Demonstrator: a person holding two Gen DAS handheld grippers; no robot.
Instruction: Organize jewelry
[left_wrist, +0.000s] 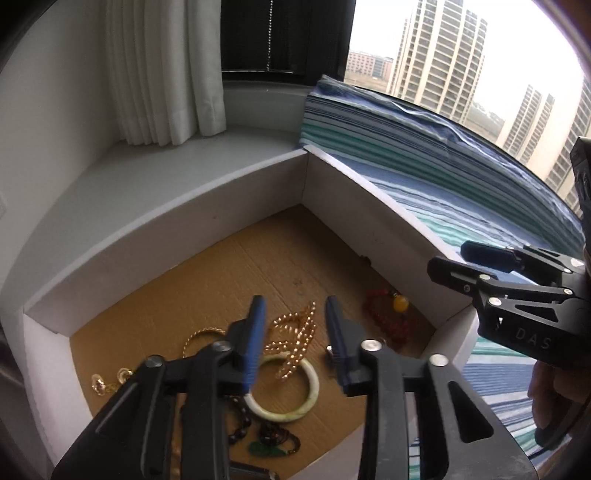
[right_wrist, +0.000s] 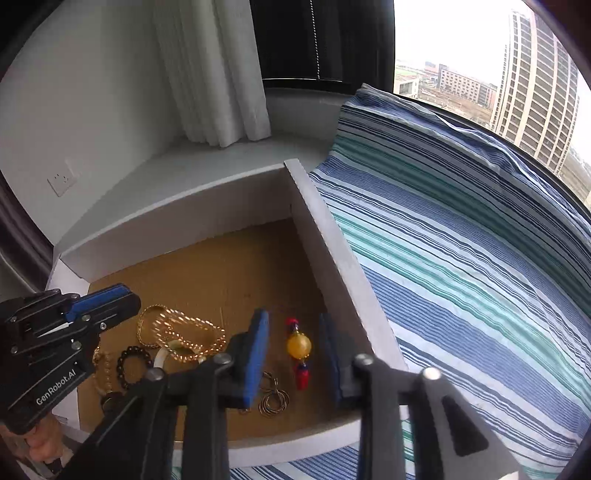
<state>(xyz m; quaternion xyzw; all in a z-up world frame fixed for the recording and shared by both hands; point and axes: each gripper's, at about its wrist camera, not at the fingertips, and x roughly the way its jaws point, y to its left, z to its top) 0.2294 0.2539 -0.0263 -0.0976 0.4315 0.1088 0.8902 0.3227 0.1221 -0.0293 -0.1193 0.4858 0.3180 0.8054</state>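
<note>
A white-walled box (left_wrist: 221, 221) with a cardboard floor holds the jewelry. My left gripper (left_wrist: 295, 325) hangs open over a gold bead necklace (left_wrist: 295, 339) and a pale jade bangle (left_wrist: 291, 391), touching neither. Gold chains (left_wrist: 107, 380) lie at the left, and dark beads with a green pendant (left_wrist: 266, 446) lie near the front. My right gripper (right_wrist: 295, 343) is open above a red beaded piece with an amber bead (right_wrist: 298, 345) by the box's right wall (right_wrist: 332, 258). Beside it lie wire rings (right_wrist: 273, 400), a black bead bracelet (right_wrist: 135, 363) and the gold necklace (right_wrist: 184, 332).
The box sits on a blue and green striped cloth (right_wrist: 461, 258) on a window sill. A white curtain (right_wrist: 214, 74) hangs behind it, and a wall socket (right_wrist: 62, 179) is at the left. The far half of the box floor (left_wrist: 258, 258) is bare cardboard.
</note>
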